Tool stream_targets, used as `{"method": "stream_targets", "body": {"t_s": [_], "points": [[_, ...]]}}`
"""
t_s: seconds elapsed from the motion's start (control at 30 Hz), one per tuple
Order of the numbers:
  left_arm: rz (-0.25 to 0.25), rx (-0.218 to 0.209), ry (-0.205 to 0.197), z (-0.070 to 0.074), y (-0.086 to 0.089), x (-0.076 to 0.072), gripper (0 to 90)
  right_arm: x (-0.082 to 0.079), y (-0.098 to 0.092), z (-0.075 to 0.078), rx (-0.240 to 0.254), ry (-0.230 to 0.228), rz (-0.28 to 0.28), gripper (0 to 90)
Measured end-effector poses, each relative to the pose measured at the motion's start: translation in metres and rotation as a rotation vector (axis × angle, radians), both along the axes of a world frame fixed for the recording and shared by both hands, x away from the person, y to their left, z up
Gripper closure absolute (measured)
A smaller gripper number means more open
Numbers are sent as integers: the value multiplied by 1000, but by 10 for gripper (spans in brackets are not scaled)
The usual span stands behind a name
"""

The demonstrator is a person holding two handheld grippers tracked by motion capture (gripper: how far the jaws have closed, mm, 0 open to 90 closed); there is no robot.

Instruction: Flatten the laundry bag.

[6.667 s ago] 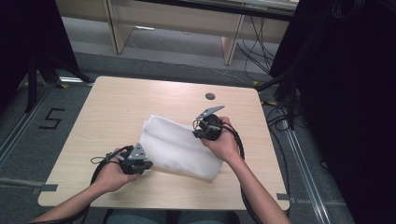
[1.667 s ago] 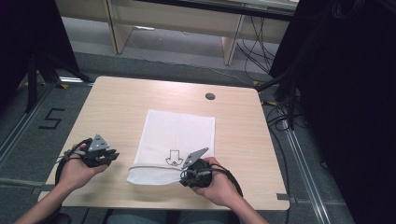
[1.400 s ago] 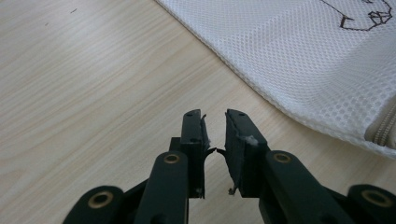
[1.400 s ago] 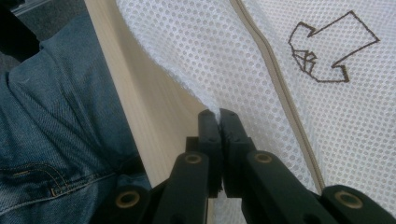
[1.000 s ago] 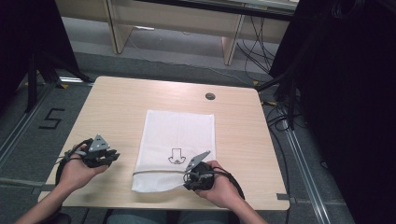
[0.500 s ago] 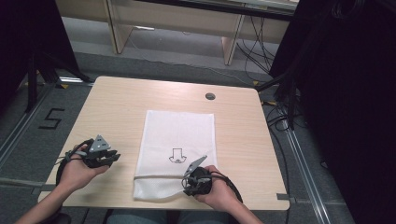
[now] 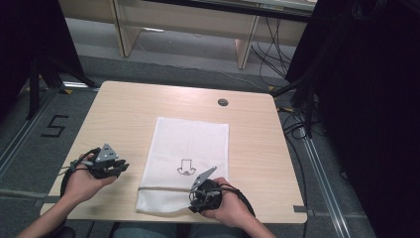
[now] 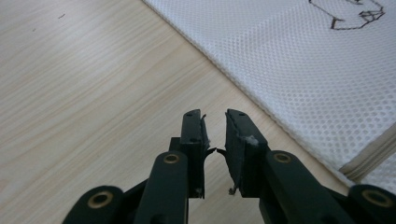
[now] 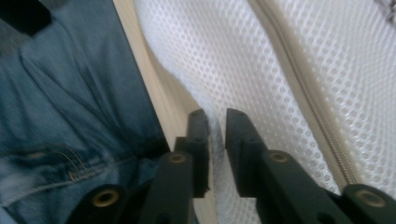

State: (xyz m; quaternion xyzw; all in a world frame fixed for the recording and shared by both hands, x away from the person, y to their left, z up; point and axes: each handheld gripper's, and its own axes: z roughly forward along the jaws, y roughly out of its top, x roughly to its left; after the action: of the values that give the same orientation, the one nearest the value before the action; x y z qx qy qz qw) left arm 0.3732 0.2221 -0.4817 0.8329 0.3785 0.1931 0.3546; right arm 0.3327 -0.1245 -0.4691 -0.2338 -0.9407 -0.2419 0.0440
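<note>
White mesh laundry bag (image 7: 185,163) lies flat mid-desk (image 7: 129,114), zipper end at the near edge. Right gripper (image 7: 194,204) pinches the bag's near hem. Left gripper (image 7: 123,167), near-left, slightly parted, holds nothing.

light wooden table (image 7: 124,124) with white mesh bag (image 7: 190,148) flat on it
</note>
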Motion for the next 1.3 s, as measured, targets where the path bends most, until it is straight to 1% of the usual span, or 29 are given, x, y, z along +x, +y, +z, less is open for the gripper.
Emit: {"method": "stream_targets", "body": {"t_s": [0.03, 0.07, 0.1, 0.2, 0.23, 0.3, 0.33, 0.37, 0.43, 0.47, 0.5, 0.53, 0.6, 0.67, 0.7, 0.73, 0.77, 0.83, 0.87, 0.93, 0.97, 1.0, 1.03, 1.1, 1.13, 1.17, 1.23, 1.27, 1.3], "points": [[-4, 6, 3, 1, 0, 0, 768, 1, -1, 5, 16, -8, -12, 723], [-5, -5, 2, 2, -3, 0, 768, 1, -2, 10, 36, -7, -21, 702], [-5, -26, 2, 2, -5, -1, 769, 3, -5, 16, 55, -28, -32, 691], [-30, -39, -16, 6, -14, -2, 770, 8, -12, 26, 79, -63, -58, 672], [-34, -57, -8, 7, -19, -3, 771, 10, -15, 29, 82, -77, -76, 671], [-74, -76, -6, 10, -30, -6, 778, 18, -28, 34, 87, -103, -108, 691], [-97, -91, 5, 11, -37, -7, 782, 20, -33, 35, 77, -104, -136, 705], [-120, -86, 7, 12, -43, -9, 784, 22, -40, 37, 63, -96, -187, 728], [-170, -75, 4, 13, -54, -10, 784, 31, -56, 35, 44, -117, -222, 803], [-179, -84, 18, 13, -61, -11, 784, 33, -61, 34, 33, -102, -246, 842], [-198, -70, 17, 13, -67, -11, 785, 37, -70, 31, 1, -107, -287, 881], [-209, -67, 32, 13, -70, -10, 786, 40, -77, 26, -18, -94, -320, 900], [-211, -73, 56, 10, -77, -10, 790, 43, -85, 19, -29, -68, -342, 900], [-227, -56, 71, 8, -83, -9, 793, 44, -90, 12, -48, -50, -353, 900], [-235, -51, 72, 8, -85, -9, 794, 44, -92, 8, -73, -25, -373, 900], [-241, -46, 88, 6, -89, -9, 793, 46, -93, 5, -69, -35, -352, 900], [-253, -43, 99, 5, -92, -8, 794, 46, -93, 1, -79, -18, -353, 900], [-275, -4, 109, 1, -99, -6, 793, 46, -93, -4, -91, -6, -352, 900], [-279, 2, 110, 0, -101, -5, 793, 45, -92, -5, -103, 4, -363, 900], [-288, 35, 120, -2, -105, -4, 796, 46, -91, -7, -100, -6, -347, 900], [-302, 64, 114, -4, -106, -1, 798, 46, -91, -7, -101, -6, -342, 900], [-297, 74, 121, -6, -107, -1, 800, 46, -91, -8, -98, -17, -336, 900], [-305, 89, 120, -7, -107, -1, 800, 45, -91, -8, -99, -11, -346, 900], [-306, 92, 134, -10, -106, -1, 799, 45, -92, -9, -98, -17, -325, 900], [-296, 96, 137, -12, -106, -1, 799, 43, -90, -10, -102, -6, -340, 900], [-303, 105, 148, -13, -105, -1, 799, 43, -90, -11, -101, -10, -330, 900], [-301, 107, 150, -15, -105, -1, 799, 42, -88, -11, -103, -18, -320, 900], [-311, 121, 147, -16, -105, -1, 800, 41, -87, -11, -106, -8, -332, 900], [-303, 122, 157, -17, -105, -2, 801, 40, -87, -11, -107, -6, -329, 900]]}}
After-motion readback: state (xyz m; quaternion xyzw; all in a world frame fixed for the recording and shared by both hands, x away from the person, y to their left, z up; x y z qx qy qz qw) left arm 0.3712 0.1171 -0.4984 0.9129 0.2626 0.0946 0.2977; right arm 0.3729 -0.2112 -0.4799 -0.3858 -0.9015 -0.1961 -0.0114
